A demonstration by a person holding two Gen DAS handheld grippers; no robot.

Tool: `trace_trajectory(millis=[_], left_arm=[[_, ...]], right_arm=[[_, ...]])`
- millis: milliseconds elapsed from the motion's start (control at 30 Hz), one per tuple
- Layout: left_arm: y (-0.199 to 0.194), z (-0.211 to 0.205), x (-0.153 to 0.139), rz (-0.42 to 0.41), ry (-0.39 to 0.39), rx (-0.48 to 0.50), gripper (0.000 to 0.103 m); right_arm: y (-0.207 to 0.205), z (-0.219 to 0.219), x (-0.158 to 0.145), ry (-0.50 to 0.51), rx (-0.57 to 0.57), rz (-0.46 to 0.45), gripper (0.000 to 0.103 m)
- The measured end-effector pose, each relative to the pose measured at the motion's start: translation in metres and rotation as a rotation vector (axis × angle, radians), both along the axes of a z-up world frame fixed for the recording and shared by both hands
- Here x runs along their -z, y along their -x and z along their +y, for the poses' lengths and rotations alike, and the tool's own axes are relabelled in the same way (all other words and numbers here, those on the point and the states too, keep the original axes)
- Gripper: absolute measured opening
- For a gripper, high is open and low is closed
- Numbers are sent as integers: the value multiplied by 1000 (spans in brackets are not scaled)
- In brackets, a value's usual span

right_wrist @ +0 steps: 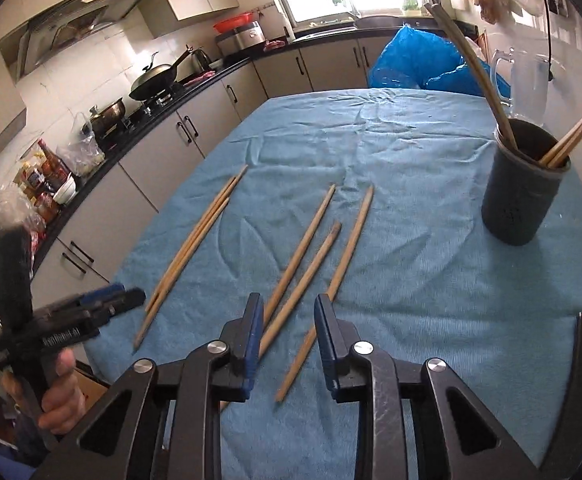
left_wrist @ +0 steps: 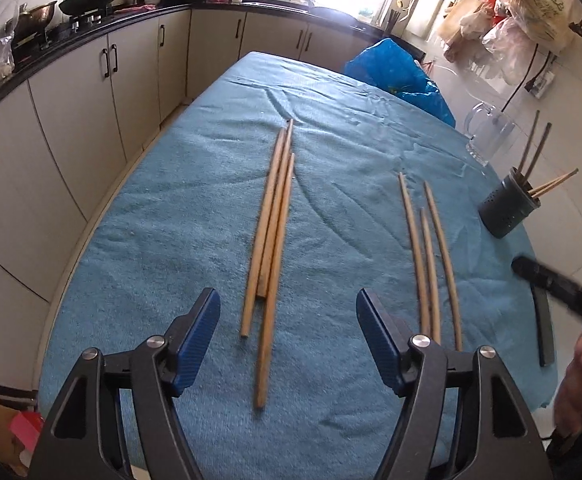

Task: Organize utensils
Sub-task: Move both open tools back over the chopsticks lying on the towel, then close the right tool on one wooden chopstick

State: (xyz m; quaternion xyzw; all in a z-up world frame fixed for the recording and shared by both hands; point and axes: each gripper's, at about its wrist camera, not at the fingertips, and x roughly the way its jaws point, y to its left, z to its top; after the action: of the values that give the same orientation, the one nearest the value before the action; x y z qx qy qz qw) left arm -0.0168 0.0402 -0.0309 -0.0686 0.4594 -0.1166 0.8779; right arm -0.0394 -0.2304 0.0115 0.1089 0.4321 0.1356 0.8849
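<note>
Left wrist view: six long tan wooden chopsticks point(left_wrist: 273, 232) lie in two groups on the blue-towelled surface point(left_wrist: 171, 220); a dark cylindrical holder point(left_wrist: 505, 208) stands at three o'clock. Both the left hand-held gripper point(left_wrist: 287, 344) and right hand-held gripper point(right_wrist: 287, 344) are spread, empty, in a kitchen with grey cabinets point(left_wrist: 75, 116).

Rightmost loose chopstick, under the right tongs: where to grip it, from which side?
Grip the rightmost chopstick near its middle, from straight above, pads across its width. It lies flat on the towel, clear of its neighbours there. The right tongs are open above its near end.

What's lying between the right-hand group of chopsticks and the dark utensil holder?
Nothing: in the right wrist view only bare blue towel separates the three loose chopsticks from the dark utensil holder. The left wrist view agrees.
</note>
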Motion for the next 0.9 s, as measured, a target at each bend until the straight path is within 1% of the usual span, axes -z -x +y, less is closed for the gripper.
trace_trajectory(millis=[100, 200, 333, 400, 433, 500, 567, 633, 667, 700, 767, 867, 900], left_arm=[[-1, -1, 4, 1, -8, 5, 70], [-2, -2, 5, 6, -15, 11, 70], [-2, 3, 2, 1, -20, 8, 70], [-3, 6, 1, 4, -26, 3, 70], [-2, 8, 0, 4, -29, 1, 70], [-2, 12, -1, 3, -34, -5, 70], [-4, 17, 0, 13, -30, -12, 70], [-6, 22, 0, 21, -29, -23, 70], [-7, 23, 0, 22, -32, -26, 70], [-9, 24, -1, 24, -39, -31, 70], [-15, 26, -2, 36, -43, -36, 70], [-31, 23, -8, 58, -53, -15, 70], [-36, 21, -10, 60, -55, -3, 70]], right_arm=[[-27, 5, -5, 3, 0, 24, 26], [-62, 15, 2, 9, -1, 78, 26], [-118, 20, 27, 7, 32, 194, 26], [-140, 21, 39, 28, 48, 255, 26], [-149, 20, 44, 29, 65, 267, 26], [-165, 21, 53, 78, 72, 302, 26], [-174, 24, 59, 109, 80, 319, 26], [-182, 32, 68, 176, 69, 349, 25], [-184, 32, 71, 172, 73, 358, 21], [-183, 34, 71, 182, 77, 346, 19], [-181, 42, 72, 225, 58, 333, 10], [-177, 46, 72, 177, 38, 325, 7], [-174, 45, 71, 143, 41, 323, 6]])
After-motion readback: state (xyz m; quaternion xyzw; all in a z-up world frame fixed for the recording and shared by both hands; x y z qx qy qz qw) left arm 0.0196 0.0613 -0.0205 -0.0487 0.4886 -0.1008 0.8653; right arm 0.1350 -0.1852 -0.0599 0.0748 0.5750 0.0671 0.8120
